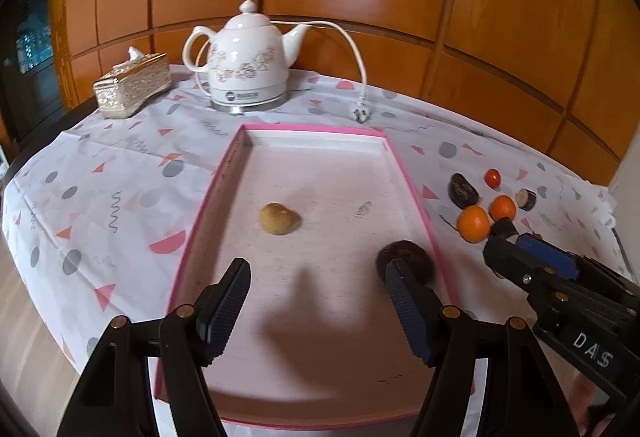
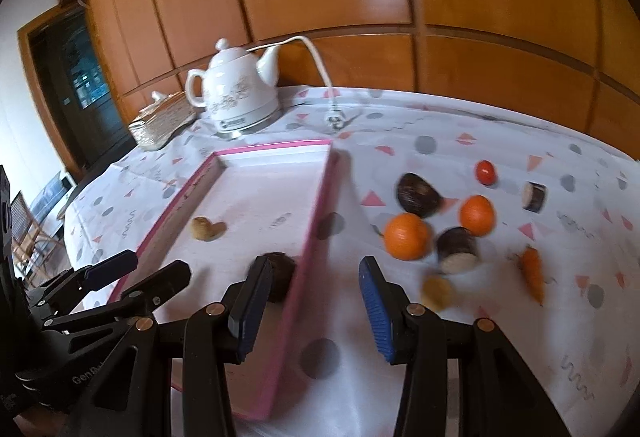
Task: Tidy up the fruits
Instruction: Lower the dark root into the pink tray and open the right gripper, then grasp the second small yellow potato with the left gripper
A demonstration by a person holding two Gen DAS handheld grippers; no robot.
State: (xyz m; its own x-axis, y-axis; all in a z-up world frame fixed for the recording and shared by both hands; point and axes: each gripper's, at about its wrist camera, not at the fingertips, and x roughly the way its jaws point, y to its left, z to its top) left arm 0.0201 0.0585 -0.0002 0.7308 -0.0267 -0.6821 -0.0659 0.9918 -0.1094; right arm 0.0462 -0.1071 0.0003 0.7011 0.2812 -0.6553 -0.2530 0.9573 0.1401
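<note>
Right wrist view is showing the right gripper (image 2: 312,301) hovering spread and empty beside the pink tray (image 2: 316,205), needing to centre squarely over the nearest orange (image 2: 407,236) lying on the tabletop (image 2: 500,337) before closing.

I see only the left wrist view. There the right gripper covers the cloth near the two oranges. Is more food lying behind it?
Observer: Yes. A carrot lies on the cloth, to the right of the oranges.
Operator: Is anything else there?
Observer: A small yellowish piece, too blurred to name, lies just ahead of the right gripper.
Operator: Does that gripper hold something?
Observer: No. Its fingers stand apart with nothing between them.
</note>
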